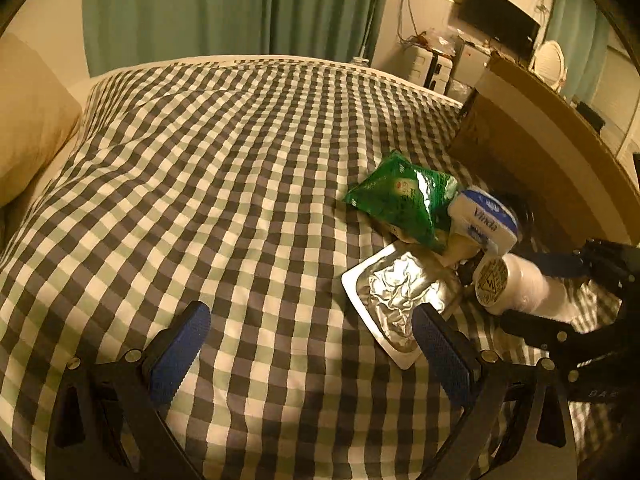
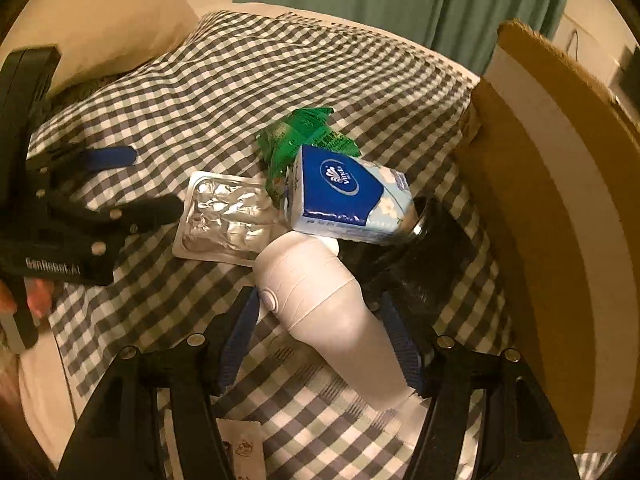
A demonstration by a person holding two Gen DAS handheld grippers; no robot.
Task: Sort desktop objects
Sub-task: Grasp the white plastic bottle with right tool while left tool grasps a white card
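Four items: bunched together on the checked bed cover, just ahead of the right gripper (image 2: 324,336) and off to the right of the left gripper (image 1: 312,344).
White device: the white device (image 2: 320,292) lies lengthwise between the right gripper's fingers, handle end toward the camera, head pointing away. It looks lined up for a grab along its slimmer part.
Right gripper: spread wide, pads either side of the device. Whether either pad touches it, I cannot tell; I read this as a grasp not yet closed.
Left gripper: wide open, holding nothing, hovering over bare cover. Probably waiting its turn.
Tissue pack: the blue Vinda tissue pack (image 2: 348,196) sits just beyond the device's head, tilted, apparently propped on a dark object behind it.
Green snack bag: the green snack bag (image 1: 404,200) lies further out, partly tucked under the tissues.
Foil tray: the foil tray (image 1: 400,300) lies flat, just beside the left gripper's right finger.
Cardboard box: the cardboard box (image 2: 560,200) stands open to the right, a likely drop spot.
Risk: lifting the device may nudge the leaning tissues.
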